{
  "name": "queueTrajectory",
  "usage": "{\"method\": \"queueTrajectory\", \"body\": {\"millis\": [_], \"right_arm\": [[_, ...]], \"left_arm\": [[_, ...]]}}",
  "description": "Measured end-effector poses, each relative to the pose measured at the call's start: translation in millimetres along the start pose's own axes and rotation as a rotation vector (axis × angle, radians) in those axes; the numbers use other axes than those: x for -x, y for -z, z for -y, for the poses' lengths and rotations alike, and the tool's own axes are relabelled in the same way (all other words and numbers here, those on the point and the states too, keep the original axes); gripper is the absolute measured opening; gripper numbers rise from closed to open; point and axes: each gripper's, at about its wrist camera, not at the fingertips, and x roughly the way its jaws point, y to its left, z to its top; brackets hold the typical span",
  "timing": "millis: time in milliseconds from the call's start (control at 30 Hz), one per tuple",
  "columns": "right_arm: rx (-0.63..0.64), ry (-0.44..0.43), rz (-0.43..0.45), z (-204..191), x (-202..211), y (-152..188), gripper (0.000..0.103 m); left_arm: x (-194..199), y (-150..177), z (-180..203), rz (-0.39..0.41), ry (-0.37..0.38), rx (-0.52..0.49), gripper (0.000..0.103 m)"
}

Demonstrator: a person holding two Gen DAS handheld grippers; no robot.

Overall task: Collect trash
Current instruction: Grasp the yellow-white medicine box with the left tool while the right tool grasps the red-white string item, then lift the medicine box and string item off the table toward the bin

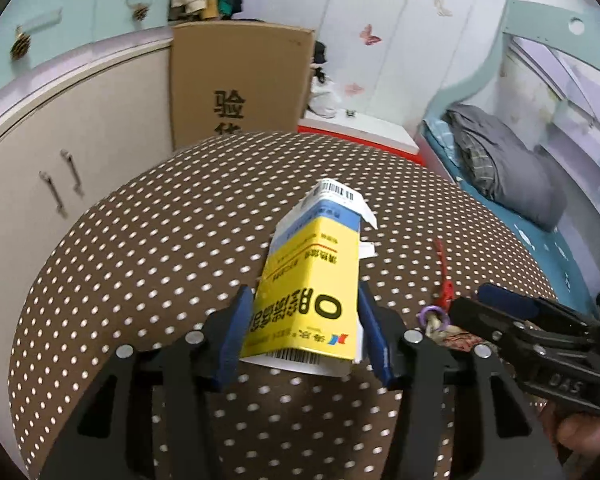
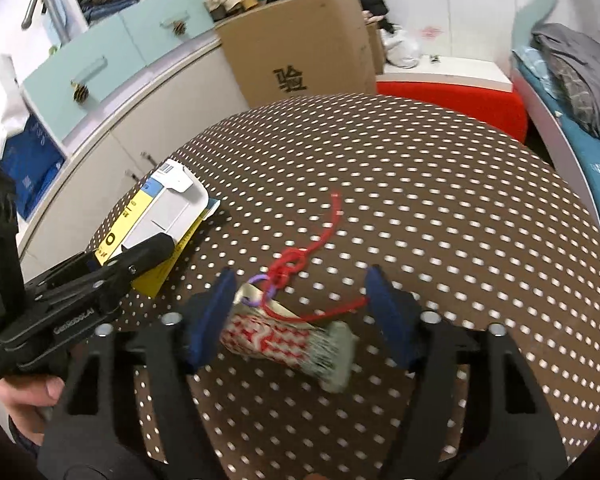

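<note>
Left tongs (image 1: 306, 330) pinching the yellow carton (image 1: 314, 276) on the dotted worktop (image 1: 148, 248): light, crushable, grip flat sides. Right tongs (image 2: 300, 316) spread around the soft woven pouch (image 2: 276, 338); take mid-body.

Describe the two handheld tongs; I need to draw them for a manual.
Both match. The left tongs have a matte black frame, two flat blue pads and round silver bolt heads at the pivots. The right tongs are built the same. Seen side-on, each body bears raised lettering. No cables or sleeves show.
</note>
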Motion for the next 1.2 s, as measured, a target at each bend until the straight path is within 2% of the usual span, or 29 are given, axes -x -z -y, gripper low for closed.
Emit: {"method": "queueTrajectory", "body": {"millis": [100,133,167,267,433,567,933,1033,1200], "right_arm": [[0.036,0.009,-0.006,-8.5,-9.1,-3.0,0.041],[0.050,0.026,-0.004,-10.9,-12.3,-4.2,0.028],[0.050,0.030,-0.003,-11.4,-13.4,-4.4,0.021],[-0.007,-0.016,0.016,-1.5,-9.7,-5.2,0.011],[-0.113,-0.053,0.096,27.8,12.7,1.5,0.011],[-0.128,-0.059,0.124,38.6,30.1,6.7,0.011],[-0.035,-0.012,0.224,45.8,98.6,21.5,0.011],[-0.018,0.007,0.255,50.9,123.4,25.8,0.011],[-0.035,0.039,0.334,72.0,169.3,32.9,0.011]], "left_arm": [[2.9,1.8,-15.6,-0.001,0.008,0.050,0.052],[3.3,2.5,-19.2,-0.005,0.018,0.062,0.052],[2.2,1.0,-19.9,-0.008,0.030,0.073,0.053],[2.7,0.2,-23.0,-0.006,0.041,0.081,0.053],[2.8,3.1,-14.7,-0.011,0.063,0.049,0.053],[4.0,2.4,-2.1,-0.001,0.076,0.007,0.053],[19.4,9.8,21.8,0.085,0.148,-0.051,0.052],[22.3,12.0,40.5,0.081,0.148,-0.086,0.052],[47.6,13.2,84.3,0.098,0.216,-0.137,0.052]]}}
